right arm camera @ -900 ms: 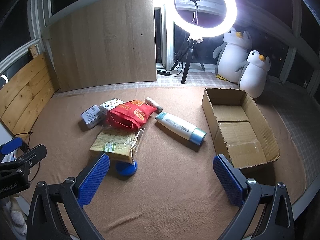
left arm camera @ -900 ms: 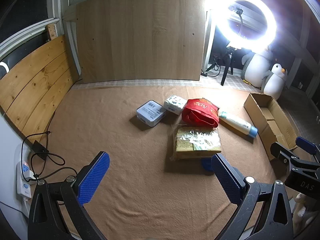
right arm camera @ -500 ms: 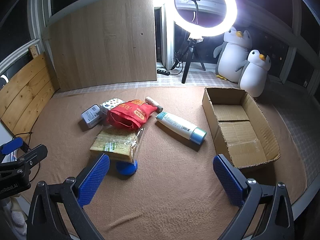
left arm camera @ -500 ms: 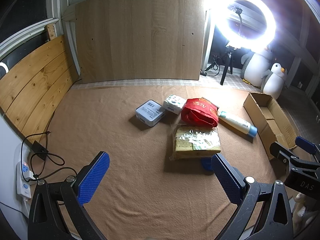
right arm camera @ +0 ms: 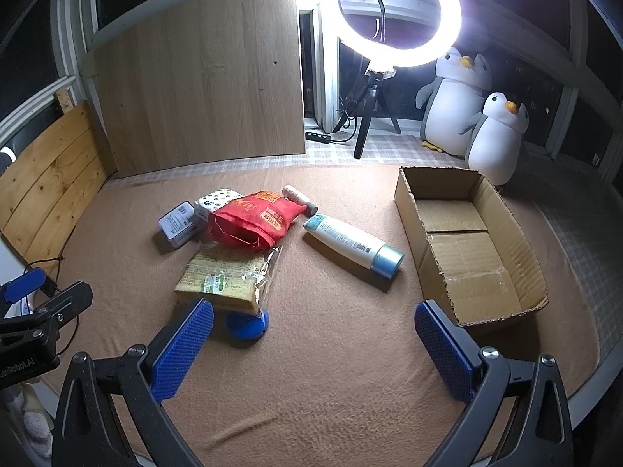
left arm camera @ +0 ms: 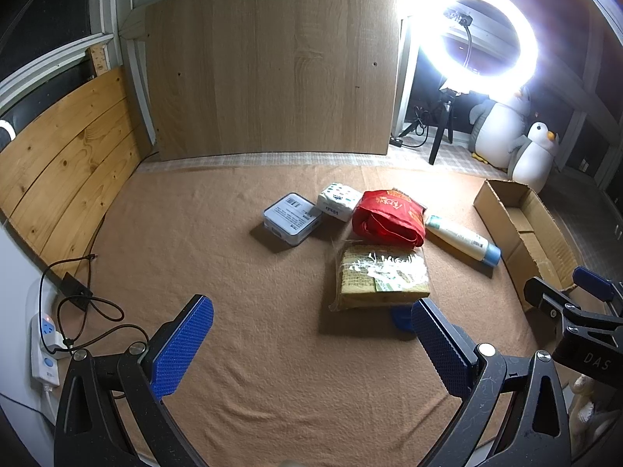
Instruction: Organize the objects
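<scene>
On the tan blanket lie a grey tin (left arm camera: pixel 292 218) (right arm camera: pixel 180 224), a white tissue pack (left arm camera: pixel 338 201) (right arm camera: pixel 216 198), a red bag (left arm camera: pixel 389 217) (right arm camera: pixel 253 221), a wrapped yellow packet (left arm camera: pixel 383 280) (right arm camera: pixel 225 277), a white bottle with a blue cap (left arm camera: pixel 463 239) (right arm camera: pixel 352 245), a small roller (right arm camera: pixel 299 197) and a blue disc (right arm camera: pixel 248 325) half under the packet. An open cardboard box (right arm camera: pixel 471 245) (left arm camera: pixel 525 229) stands to the right. My left gripper (left arm camera: pixel 311 346) and right gripper (right arm camera: pixel 315 346) hover open and empty, short of the pile.
A ring light on a tripod (right arm camera: pixel 393 11) and two plush penguins (right arm camera: pixel 467 105) stand at the back right. Wooden boards (left arm camera: pixel 268 66) line the back and left. A power strip with cables (left arm camera: pixel 48 346) lies at the left edge.
</scene>
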A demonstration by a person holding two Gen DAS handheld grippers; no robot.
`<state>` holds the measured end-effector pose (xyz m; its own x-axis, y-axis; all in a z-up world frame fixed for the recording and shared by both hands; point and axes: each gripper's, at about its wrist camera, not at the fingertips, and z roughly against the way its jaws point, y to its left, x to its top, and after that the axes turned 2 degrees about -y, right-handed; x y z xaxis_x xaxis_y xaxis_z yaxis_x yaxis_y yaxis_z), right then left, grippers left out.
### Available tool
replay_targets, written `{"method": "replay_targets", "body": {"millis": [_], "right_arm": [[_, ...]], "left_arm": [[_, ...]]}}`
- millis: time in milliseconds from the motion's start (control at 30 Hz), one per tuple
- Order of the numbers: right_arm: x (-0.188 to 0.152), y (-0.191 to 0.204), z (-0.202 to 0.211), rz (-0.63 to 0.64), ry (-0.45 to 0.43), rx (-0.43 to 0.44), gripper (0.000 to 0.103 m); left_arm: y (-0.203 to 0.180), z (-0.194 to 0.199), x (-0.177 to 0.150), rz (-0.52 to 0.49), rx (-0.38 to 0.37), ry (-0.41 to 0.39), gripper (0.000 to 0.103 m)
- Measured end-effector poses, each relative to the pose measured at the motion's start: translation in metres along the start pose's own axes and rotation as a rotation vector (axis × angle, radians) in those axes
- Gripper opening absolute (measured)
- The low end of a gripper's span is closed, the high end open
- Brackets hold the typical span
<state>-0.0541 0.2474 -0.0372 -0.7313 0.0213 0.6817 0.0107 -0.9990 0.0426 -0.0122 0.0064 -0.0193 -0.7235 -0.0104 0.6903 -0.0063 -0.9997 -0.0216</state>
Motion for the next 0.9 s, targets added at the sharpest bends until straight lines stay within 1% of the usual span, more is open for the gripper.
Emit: {"method": "replay_targets", "body": {"millis": [467, 800, 900], "right_arm": [[0.002, -0.001, -0.006, -0.003, 0.017, 0.002, 0.103], [0.004, -0.004, -0.015, -0.009, 0.036, 0.002, 0.103], [0.005, -0.005, -0.018, -0.014, 0.044, 0.006, 0.103]], "left_arm": [[-0.003, -0.005, 0.0, 0.001, -0.002, 0.009, 0.103], [-0.001, -0.018, 0.005, 0.001, -0.01, 0.027, 0.103], [-0.001, -0.021, 0.006, 0.011, -0.002, 0.031, 0.103]]}}
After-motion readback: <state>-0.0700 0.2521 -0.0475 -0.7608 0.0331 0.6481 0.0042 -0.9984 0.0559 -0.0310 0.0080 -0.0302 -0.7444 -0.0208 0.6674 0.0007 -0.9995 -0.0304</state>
